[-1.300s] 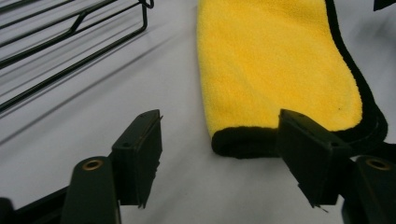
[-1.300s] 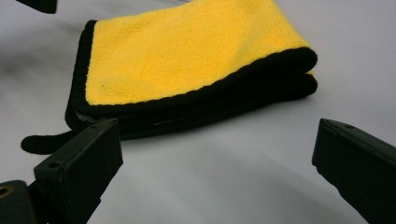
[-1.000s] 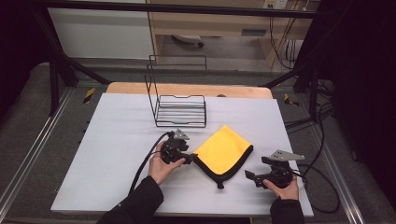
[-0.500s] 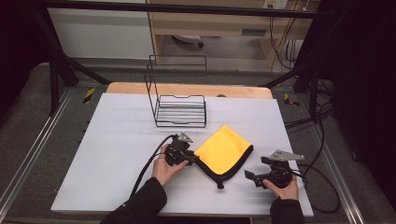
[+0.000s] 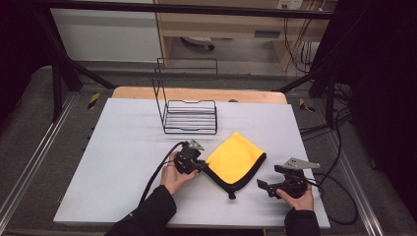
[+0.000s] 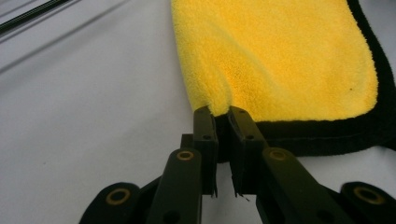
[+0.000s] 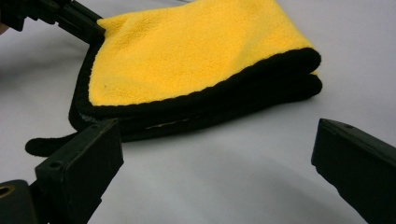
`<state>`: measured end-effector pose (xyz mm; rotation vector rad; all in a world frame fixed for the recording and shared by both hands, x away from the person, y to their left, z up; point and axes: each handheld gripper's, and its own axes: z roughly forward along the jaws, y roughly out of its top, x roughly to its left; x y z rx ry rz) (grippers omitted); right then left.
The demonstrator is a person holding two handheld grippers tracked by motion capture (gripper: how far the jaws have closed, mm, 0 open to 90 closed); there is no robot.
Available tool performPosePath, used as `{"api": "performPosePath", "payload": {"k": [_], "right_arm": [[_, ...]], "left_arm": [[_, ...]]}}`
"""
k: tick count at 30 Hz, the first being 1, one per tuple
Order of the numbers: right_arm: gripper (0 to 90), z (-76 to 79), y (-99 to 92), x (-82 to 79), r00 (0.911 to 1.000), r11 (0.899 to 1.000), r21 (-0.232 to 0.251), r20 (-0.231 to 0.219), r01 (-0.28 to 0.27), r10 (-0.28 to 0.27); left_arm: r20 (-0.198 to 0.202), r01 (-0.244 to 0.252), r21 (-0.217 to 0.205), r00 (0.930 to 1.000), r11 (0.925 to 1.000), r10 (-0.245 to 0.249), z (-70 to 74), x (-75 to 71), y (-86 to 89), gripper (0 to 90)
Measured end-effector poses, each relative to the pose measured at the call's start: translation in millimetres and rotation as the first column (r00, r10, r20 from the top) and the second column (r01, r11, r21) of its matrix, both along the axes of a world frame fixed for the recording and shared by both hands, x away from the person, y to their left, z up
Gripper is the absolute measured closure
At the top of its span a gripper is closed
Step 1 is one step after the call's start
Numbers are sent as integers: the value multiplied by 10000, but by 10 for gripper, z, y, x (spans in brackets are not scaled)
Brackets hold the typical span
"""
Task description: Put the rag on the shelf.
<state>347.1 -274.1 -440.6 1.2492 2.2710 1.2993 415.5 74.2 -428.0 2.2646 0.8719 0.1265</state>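
A folded yellow cloth (image 5: 234, 158) with a black hem lies on the white table (image 5: 123, 147), right of centre. My left gripper (image 5: 200, 166) sits at the cloth's left corner. In the left gripper view its jaws have just been closing and now pinch the corner of the yellow cloth (image 6: 275, 60) between the pads; the left gripper (image 6: 222, 116) is shut on it. My right gripper (image 5: 262, 187) rests near the front edge, right of the cloth, a short way from its lower corner. In the right gripper view the right gripper (image 7: 215, 154) stands wide open, the cloth (image 7: 187, 60) lying ahead of it.
A black wire rack (image 5: 189, 110) stands behind the cloth toward the table's back, with a tall wire frame at its left. Cables trail from both grippers, one looping off the right table edge (image 5: 339, 196). A wooden strip (image 5: 196, 93) borders the back.
The left gripper has shifted slightly right onto the cloth's left corner. The right gripper and the cloth lie as before.
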Motion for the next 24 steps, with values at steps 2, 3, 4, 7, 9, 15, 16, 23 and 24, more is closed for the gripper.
{"api": "performPosePath", "payload": {"k": [2,3,4,7,9,15,16,23,24], "right_arm": [[25,2,9,0,10000,10000,27,-1,-1,1],[25,3,14,-1,10000,10000,19,2,-1,1],[25,5,17,-1,10000,10000,-1,16,-34,34],[26,7,27,0,10000,10000,67,33,-62,62],[27,2,34,0,10000,9999,87,19,-51,51],[35,-6,68,1,9999,9999,109,-106,5,-4],[35,-6,68,1,9999,9999,109,-106,5,-4],[33,8,159,1,9999,9999,-38,-32,-156,156],[33,8,159,1,9999,9999,-38,-32,-156,156]], "left_arm": [[47,-9,18,10000,10000,9,41,-39,31,822],[93,37,81,9999,10000,-38,66,-60,54,822],[135,42,128,9999,9999,-44,87,-84,79,823],[120,-44,196,9999,9998,41,133,-157,185,823],[42,-93,175,9999,9998,92,145,-207,275,823],[28,-242,81,9997,9997,241,120,-366,545,821],[8,-274,74,9996,9996,274,111,-389,586,821],[-153,-488,24,9987,9988,488,56,-588,846,818],[-178,-532,-3,9984,9986,532,47,-624,874,818]]}}
